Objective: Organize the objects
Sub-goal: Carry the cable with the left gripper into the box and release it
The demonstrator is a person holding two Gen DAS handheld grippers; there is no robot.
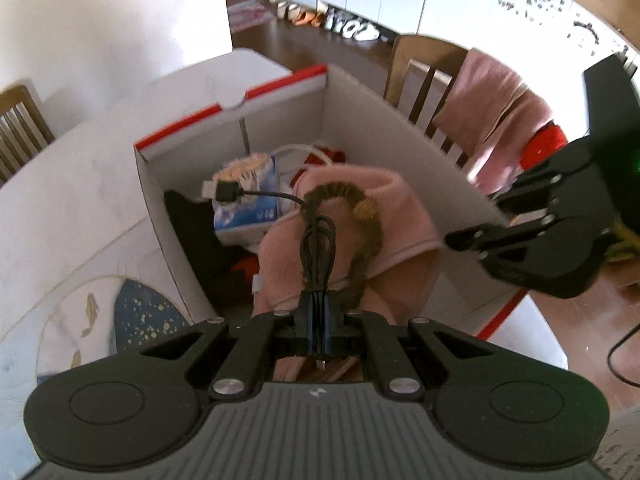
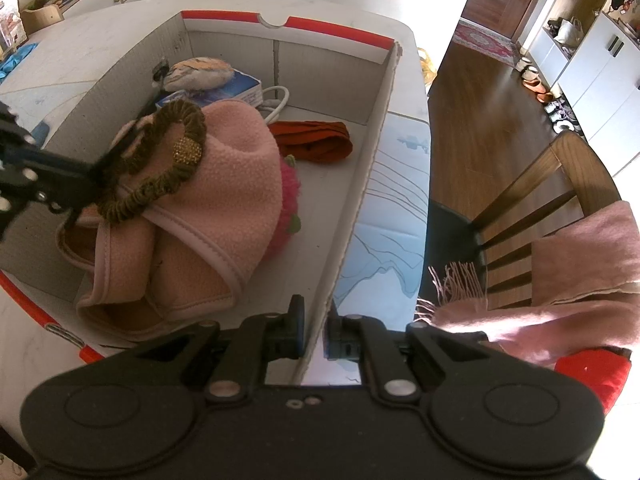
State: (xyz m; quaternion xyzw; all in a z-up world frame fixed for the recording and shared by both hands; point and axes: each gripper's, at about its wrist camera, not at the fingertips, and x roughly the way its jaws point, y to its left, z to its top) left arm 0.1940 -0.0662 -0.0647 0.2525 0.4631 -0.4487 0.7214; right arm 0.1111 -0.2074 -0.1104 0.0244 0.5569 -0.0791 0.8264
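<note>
Sitting in one box [image 2: 372,148]: one pink fleece [image 2: 208,200], one olive headband [image 2: 168,160].

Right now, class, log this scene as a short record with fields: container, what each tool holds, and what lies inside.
container: open cardboard box with red-trimmed edges, standing on a table
left tool: shut on a bundled black cable, held above the box
right tool: shut on the box wall, one finger inside and one outside
inside, near: pink fleece cloth with an olive elastic band lying on it
inside, far: orange cloth, white cable, blue-and-white packet
beside table: wooden chair draped with a pink scarf
</note>
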